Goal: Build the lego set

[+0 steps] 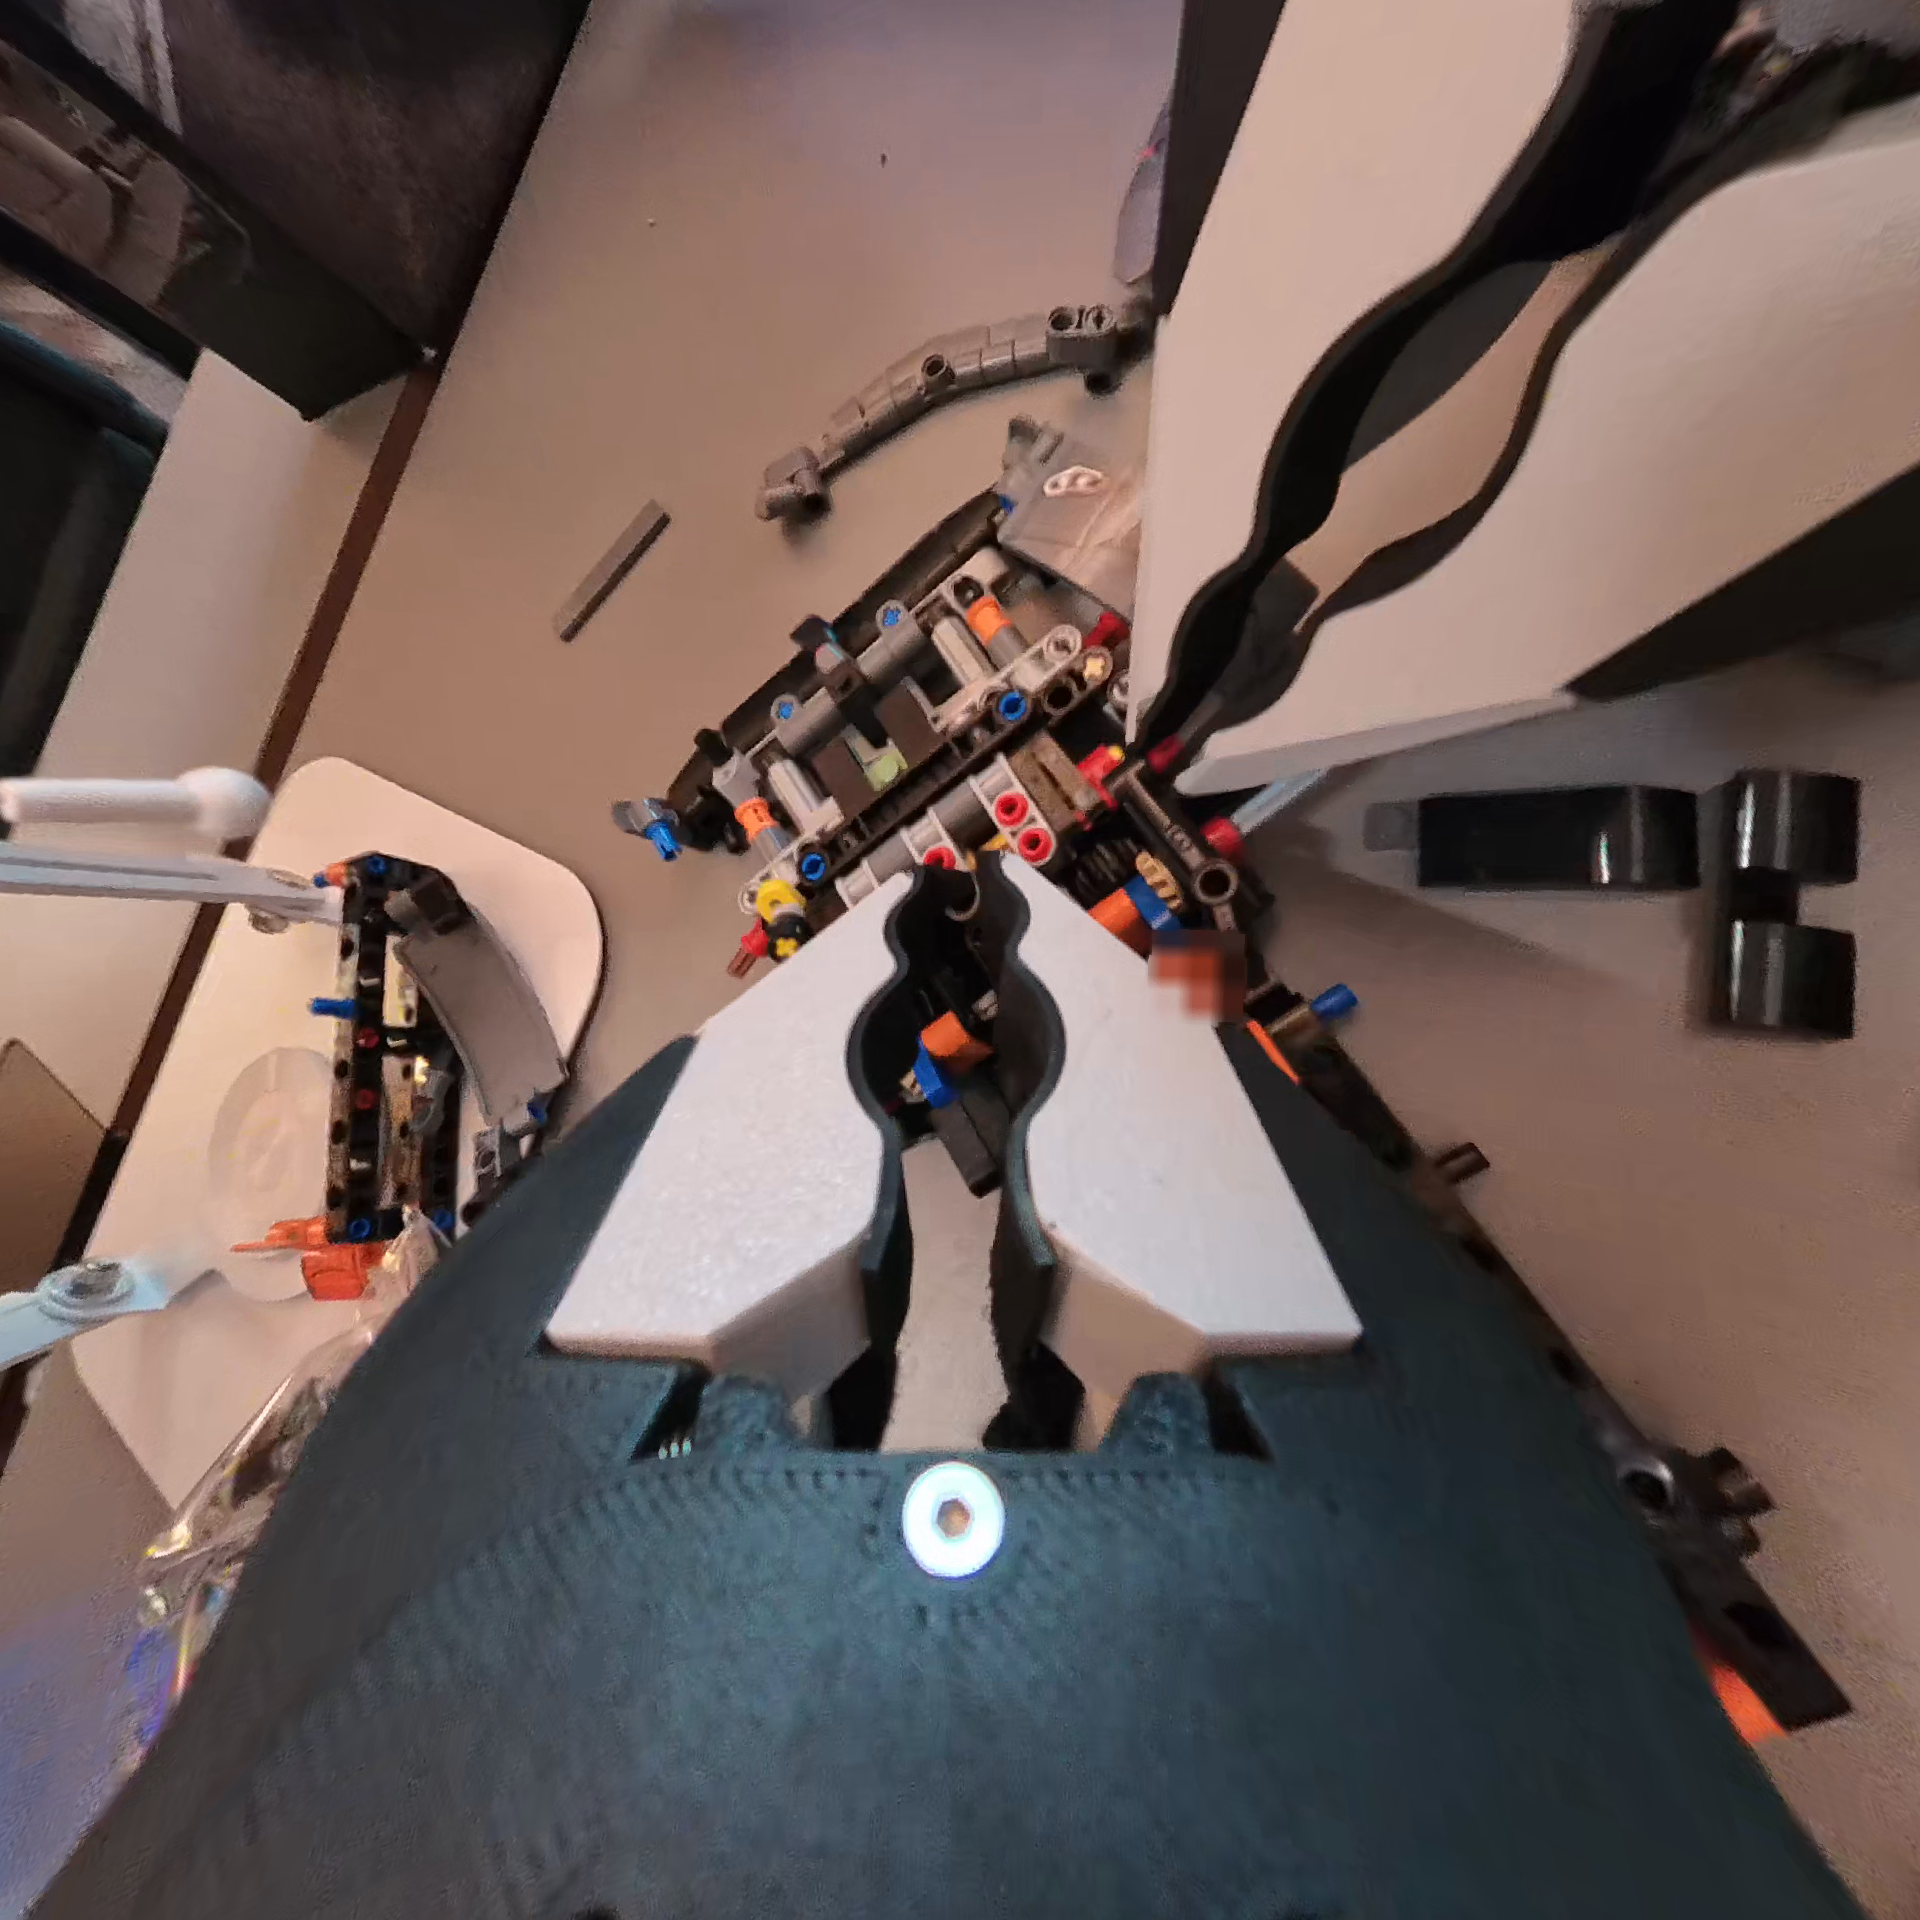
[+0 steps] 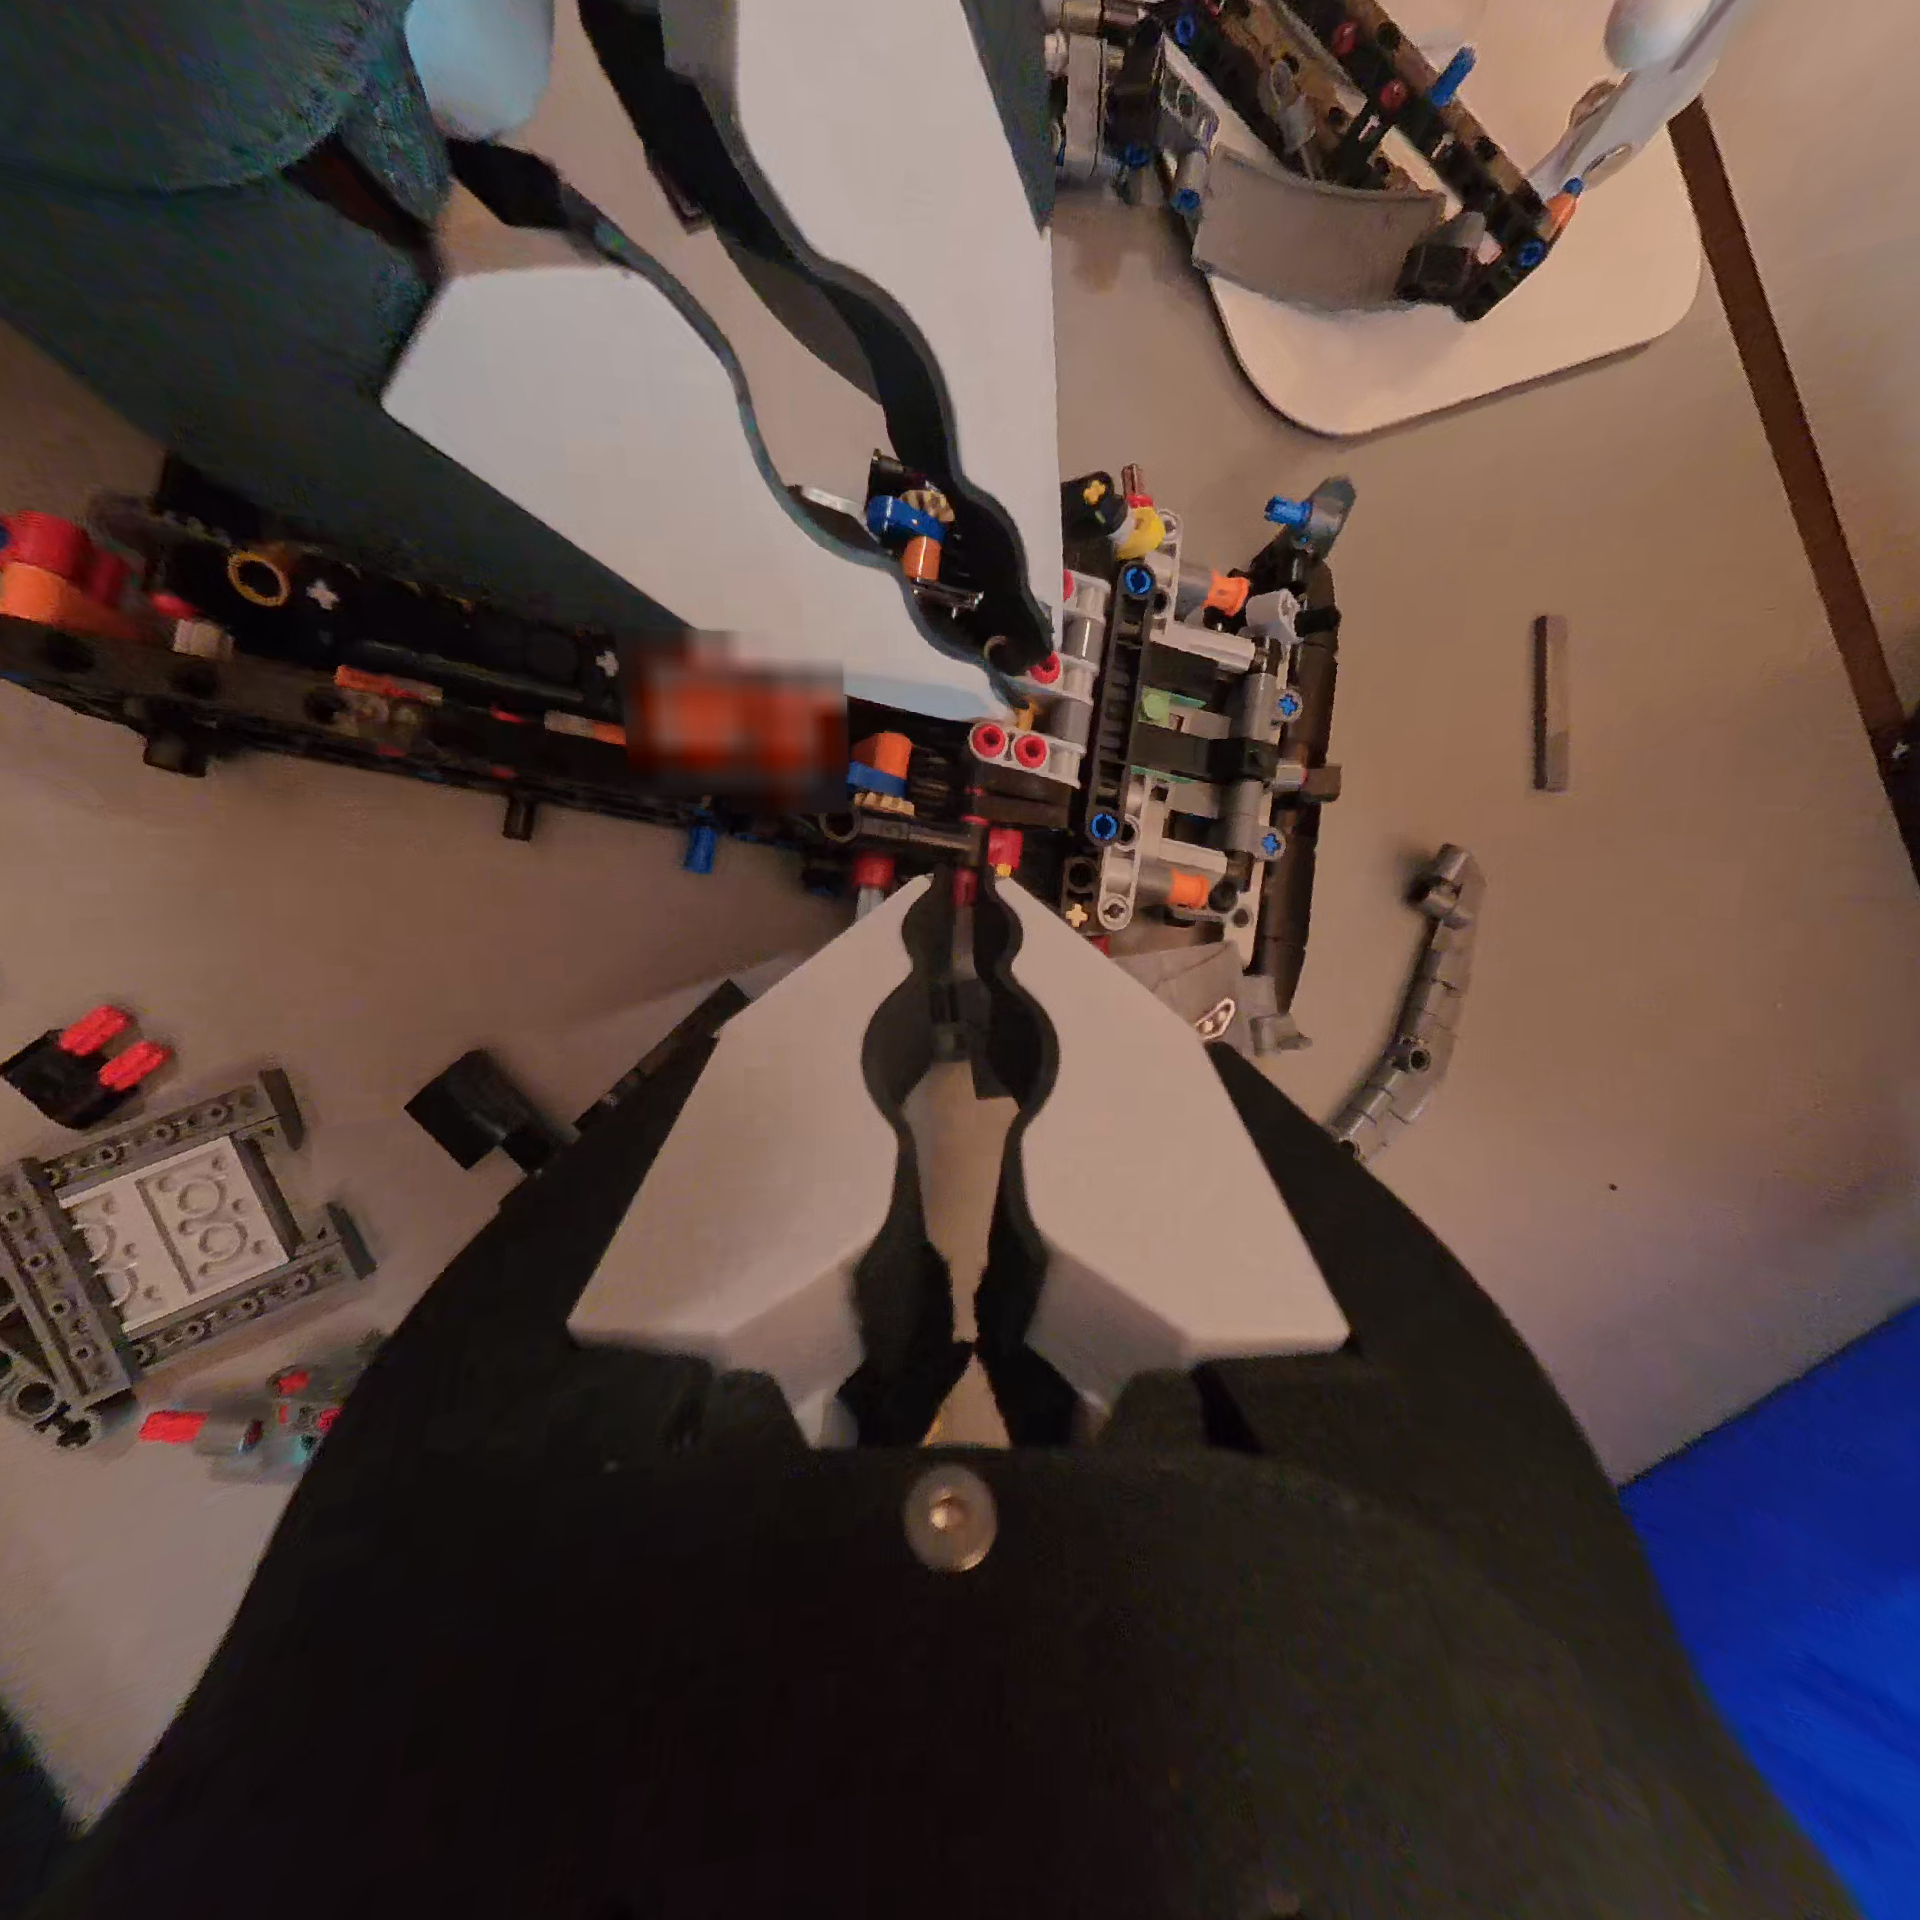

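Left wrist view: left tongs (image 1: 961, 883) clamped on the lego chassis (image 1: 914, 727); right tongs (image 2: 961, 899) pinching its black axle (image 2: 961, 997), table (image 2: 1558, 1143) beneath.

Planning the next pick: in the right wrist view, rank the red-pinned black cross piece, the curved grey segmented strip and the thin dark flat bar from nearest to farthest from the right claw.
1. Red-pinned black cross piece: right at the right claw tips.
2. Curved grey segmented strip: off to the right.
3. Thin dark flat bar: farther right, near the table edge.
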Available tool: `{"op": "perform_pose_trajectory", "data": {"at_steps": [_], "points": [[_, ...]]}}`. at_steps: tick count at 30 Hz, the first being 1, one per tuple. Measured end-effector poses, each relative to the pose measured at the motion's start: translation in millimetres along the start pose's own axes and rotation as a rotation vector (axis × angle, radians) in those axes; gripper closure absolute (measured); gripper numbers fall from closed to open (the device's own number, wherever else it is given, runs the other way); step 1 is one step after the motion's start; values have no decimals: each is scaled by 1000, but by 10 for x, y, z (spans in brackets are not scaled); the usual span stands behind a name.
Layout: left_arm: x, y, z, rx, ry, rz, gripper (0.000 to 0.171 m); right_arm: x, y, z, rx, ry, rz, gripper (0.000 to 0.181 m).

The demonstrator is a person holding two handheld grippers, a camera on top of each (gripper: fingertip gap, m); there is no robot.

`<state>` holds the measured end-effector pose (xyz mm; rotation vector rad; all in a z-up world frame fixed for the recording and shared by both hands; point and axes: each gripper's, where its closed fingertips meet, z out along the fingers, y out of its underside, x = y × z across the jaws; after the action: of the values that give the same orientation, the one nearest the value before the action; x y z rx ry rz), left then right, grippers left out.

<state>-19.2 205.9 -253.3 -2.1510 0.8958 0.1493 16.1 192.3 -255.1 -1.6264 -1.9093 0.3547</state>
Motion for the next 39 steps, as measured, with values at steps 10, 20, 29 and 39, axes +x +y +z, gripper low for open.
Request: {"op": "perform_pose_trajectory", "data": {"at_steps": [10, 20, 29, 39], "points": [[-223, 161, -31, 26, -2, -143, 164, -162, 170, -98, 37, -70, 57, 180], [-21, 63, -78, 65, 104, -98, 165, -342, 128, -200, 105, -269, 56, 160], [-152, -32, -337, 166, 180, -172, 170, -38, -126, -180, 162, -117, 59, 160], [-260, 259, -293, 78, 229, -278, 152, 78, -339, 136, 83, -107, 75, 137]]}}
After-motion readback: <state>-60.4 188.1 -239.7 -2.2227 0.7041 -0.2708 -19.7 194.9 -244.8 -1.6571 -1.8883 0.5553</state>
